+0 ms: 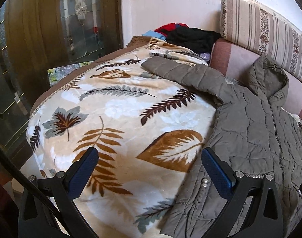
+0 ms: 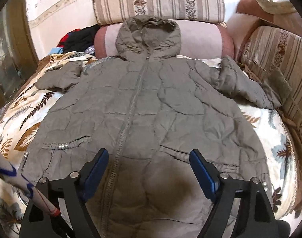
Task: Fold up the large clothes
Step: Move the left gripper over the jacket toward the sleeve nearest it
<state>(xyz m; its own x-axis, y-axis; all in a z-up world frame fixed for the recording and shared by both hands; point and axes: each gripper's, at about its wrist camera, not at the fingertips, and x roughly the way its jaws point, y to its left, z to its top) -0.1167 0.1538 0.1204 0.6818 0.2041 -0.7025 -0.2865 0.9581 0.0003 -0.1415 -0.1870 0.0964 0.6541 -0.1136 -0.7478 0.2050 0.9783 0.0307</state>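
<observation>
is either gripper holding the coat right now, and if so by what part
Nothing is held. The left gripper is open above the leaf blanket, and the right gripper is open above the coat, which lies flat and zipped.

One quilted olive-grey hooded coat (image 2: 151,103) lies spread on one leaf-print blanket (image 1: 115,119). The coat shows one hood (image 2: 149,33), two sleeves, left-of-view (image 2: 59,77) and right-of-view (image 2: 246,87), one front zip (image 2: 129,115) and two gathered pocket openings, one (image 2: 65,145) trimmed with small silver beads and the other (image 2: 228,166) on the opposite side. Two striped floral cushions are visible, one (image 2: 158,2) behind the hood and one (image 2: 278,59) at the right of the view. One pink bolster (image 2: 206,39) sits beneath the hood. One heap of dark, red and blue clothes (image 1: 186,33) occupies the far corner. Two grippers appear, the left (image 1: 149,166) and the right (image 2: 149,168), each with two blue-padded fingers.
</observation>
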